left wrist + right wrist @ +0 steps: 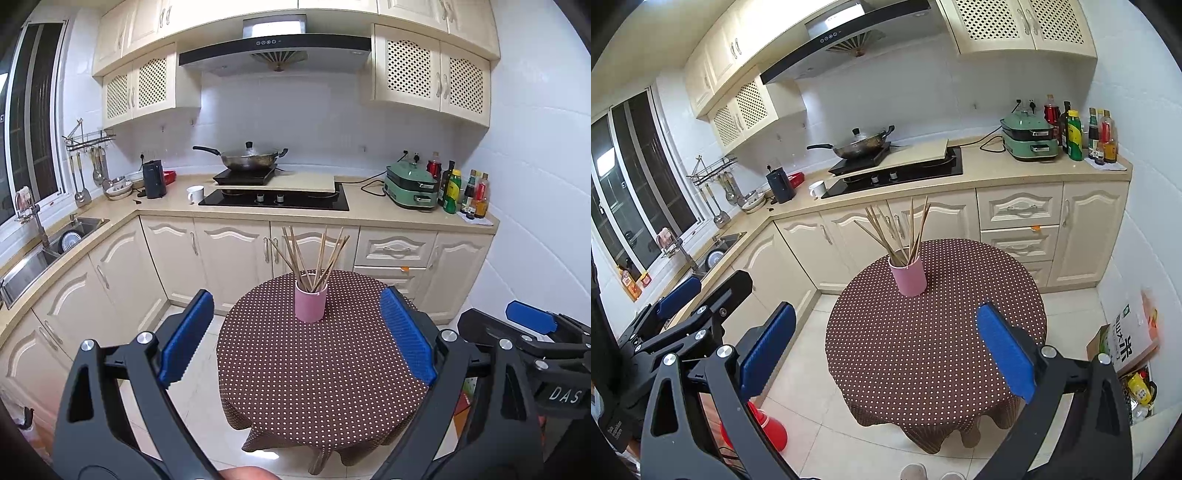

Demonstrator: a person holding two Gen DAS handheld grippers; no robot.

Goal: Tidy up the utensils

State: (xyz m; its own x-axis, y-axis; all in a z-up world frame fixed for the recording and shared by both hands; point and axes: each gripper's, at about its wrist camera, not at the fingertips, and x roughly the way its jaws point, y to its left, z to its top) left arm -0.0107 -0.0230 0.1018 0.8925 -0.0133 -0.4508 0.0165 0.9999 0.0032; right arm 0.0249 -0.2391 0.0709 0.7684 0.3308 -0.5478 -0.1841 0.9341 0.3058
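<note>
nearest to the cameras, the left claw is spread wide and pinches nothing, its blue pads framing the near half of the round bench from above, as if held back and ready rather than committed to a grasp. the right claw is likewise spread and empty, hanging above the near edge of the same bench; each claw shows at the side of the other's view, so the two sit side by side and apart from everything on the cloth. the brown dotted tablecloth covers the whole bench and drapes over its near edge, and its near and middle parts carry nothing. farther on, toward the far edge and a little left of centre in the right wrist view, stands the pink cup, upright, with the wooden chopsticks standing in it and fanning outward at the top, leaning on the rim because the cup is wider than the bundle. with all the chopsticks gathered in one holder and none loose on the cloth, the sorting looks finished or nearly so, which would explain why both claws are open and withdrawn. beyond the bench runs the kitchen counter with a wok on the hob and bottles at its right end.
</note>
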